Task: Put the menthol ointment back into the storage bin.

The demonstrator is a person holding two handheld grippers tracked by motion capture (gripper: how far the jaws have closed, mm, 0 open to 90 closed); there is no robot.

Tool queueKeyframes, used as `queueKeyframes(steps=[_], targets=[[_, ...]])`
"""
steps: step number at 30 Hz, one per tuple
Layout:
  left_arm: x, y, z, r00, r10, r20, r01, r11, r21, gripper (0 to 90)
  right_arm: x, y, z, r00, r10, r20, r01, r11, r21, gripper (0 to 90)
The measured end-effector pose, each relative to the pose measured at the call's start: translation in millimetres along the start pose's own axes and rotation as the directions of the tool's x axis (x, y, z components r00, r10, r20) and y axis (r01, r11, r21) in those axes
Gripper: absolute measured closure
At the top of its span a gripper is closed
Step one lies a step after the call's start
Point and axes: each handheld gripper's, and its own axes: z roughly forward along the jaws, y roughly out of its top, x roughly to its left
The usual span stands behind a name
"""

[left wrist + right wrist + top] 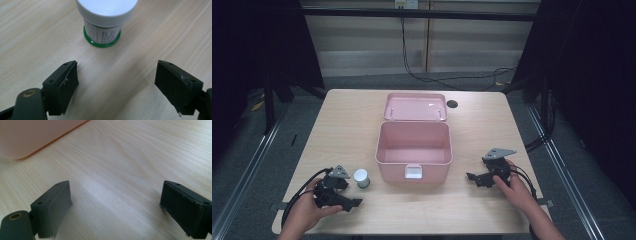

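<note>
A small jar [361,177] with a white cap and a green base stands upright on the table, just left of the open pink box [413,150]. My left gripper [354,202] lies near the front left edge, held by a hand. In the left gripper view the jar [103,22] stands a little beyond the jaws, and the left gripper [116,72] is open with only bare wood between its pads. My right gripper [472,176] rests to the right of the box, pointing towards it. The right gripper [116,195] is open with nothing in it, and the box corner [37,135] lies ahead to its left.
The box's lid [415,106] lies folded back behind it, and a white latch [413,171] is on its front wall. A dark round hole [452,104] sits in the wooden table [347,125] at the back. Cables trail on the floor beyond.
</note>
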Motion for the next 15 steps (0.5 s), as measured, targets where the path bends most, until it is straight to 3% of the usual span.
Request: queueKeyframes(steps=[6, 11, 15], targets=[[-0.3, 9.0, -7.6, 1.0000, -0.006, -0.002, 0.006, 0.9988, 0.048, 18.6, 0.0, 0.0, 0.0, 1.0000, 0.000, 0.000, 0.000, 1.000, 0.000, 9.2], [-1.4, 18.9, -15.0, 0.9999, -0.012, 0.008, 0.011, 0.9981, 0.061, 22.8, 0.0, 0.0, 0.0, 1.0000, 0.001, 0.000, -0.001, 1.000, 0.000, 9.2], [-0.4, 29.0, -20.1, 0.9999, -0.013, 0.010, 0.012, 0.9935, 0.113, 22.8, 0.0, 0.0, 0.0, 1.0000, 0.000, 0.000, 0.000, 1.000, 0.000, 9.2]])
